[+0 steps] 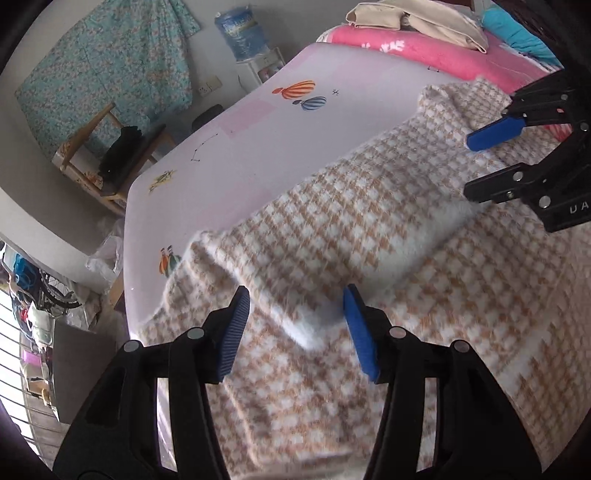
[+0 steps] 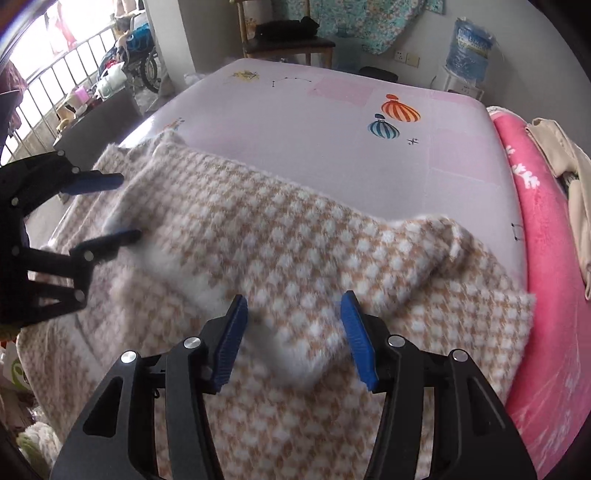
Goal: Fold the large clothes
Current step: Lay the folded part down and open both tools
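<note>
I hold both claws parted over the checked garment (image 1: 369, 258) spread on the bed (image 1: 277, 140): left gripper (image 1: 295, 325) and right gripper (image 2: 293, 334) straddle its white folded edge, gripping nothing.

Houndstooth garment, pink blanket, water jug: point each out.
Houndstooth garment (image 2: 295, 243): right wrist view, middle of folded part.
Pink blanket (image 2: 546, 229): right wrist view, its top surface.
Water jug (image 1: 242, 31): left wrist view, bottle body.

My left black two-finger gripper with blue ribbed pads (image 1: 295, 328) points steeply down, its jaws parted and the gap between its pads empty. My right black two-finger gripper with blue ribbed pads (image 2: 293, 332) tilts down beside it, jaws equally parted, gripping nothing.
</note>
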{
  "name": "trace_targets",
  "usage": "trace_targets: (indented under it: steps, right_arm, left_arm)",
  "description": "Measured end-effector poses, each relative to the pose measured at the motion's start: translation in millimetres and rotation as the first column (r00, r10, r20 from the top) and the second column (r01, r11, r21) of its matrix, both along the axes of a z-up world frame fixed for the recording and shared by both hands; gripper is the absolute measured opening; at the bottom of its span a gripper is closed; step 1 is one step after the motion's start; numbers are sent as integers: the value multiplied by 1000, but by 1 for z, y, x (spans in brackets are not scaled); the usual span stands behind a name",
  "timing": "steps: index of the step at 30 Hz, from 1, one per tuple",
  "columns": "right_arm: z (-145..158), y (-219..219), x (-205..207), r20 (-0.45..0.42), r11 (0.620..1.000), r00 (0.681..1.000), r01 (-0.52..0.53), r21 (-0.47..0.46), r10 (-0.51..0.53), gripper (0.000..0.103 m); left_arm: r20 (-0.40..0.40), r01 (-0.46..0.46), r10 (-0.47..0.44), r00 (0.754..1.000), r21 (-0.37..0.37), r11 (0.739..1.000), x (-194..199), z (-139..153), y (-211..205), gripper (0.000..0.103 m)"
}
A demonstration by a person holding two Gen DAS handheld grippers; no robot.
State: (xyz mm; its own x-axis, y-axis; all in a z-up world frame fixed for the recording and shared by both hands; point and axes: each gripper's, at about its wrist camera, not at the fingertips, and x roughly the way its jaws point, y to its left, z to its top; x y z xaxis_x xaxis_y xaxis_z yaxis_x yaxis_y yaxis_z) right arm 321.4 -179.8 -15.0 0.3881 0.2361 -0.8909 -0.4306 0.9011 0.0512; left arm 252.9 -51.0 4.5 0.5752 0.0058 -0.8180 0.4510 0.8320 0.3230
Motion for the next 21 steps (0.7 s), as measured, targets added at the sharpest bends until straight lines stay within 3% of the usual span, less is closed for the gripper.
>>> trace_targets:
  steps: [3,5,7,9,11,16,19,21]
  right_arm:
    - [22,-19,-29,6,999,999,47,26,-47,53]
    - [42,-27,-54,48,996,997,48,71,-52,57]
    - [59,-32,-83,97,992,993,55,111,-65,70]
    - [66,-34,-110,124,987,990,50,155,-70,75]
    - [63,-33,-136,134,983,988,57,176,-82,79]
    - [29,-30,-184,86,971,987,118,206,-138,81]
    - [3,-26,-199,43,969,985,156,194,-167,81]
    - [-10,-23,-207,31,971,984,170,167,-178,81]
  left_arm:
    - [-3,-32,32,999,-93,995,-28,28,16,56]
    - [1,-55,56,998,-161,985,-50,46,23,66]
    - [13,-79,83,996,-204,976,-74,58,26,73]
    - [2,-95,98,995,-226,970,-96,61,24,78]
    - [-2,-108,111,994,-242,964,-119,55,21,84]
    - [-37,-191,187,982,-229,955,-157,20,9,85]
    - [-71,-221,211,975,-189,957,-167,-9,-1,85]
    - [-51,-240,235,971,-155,958,-171,-22,-8,87]
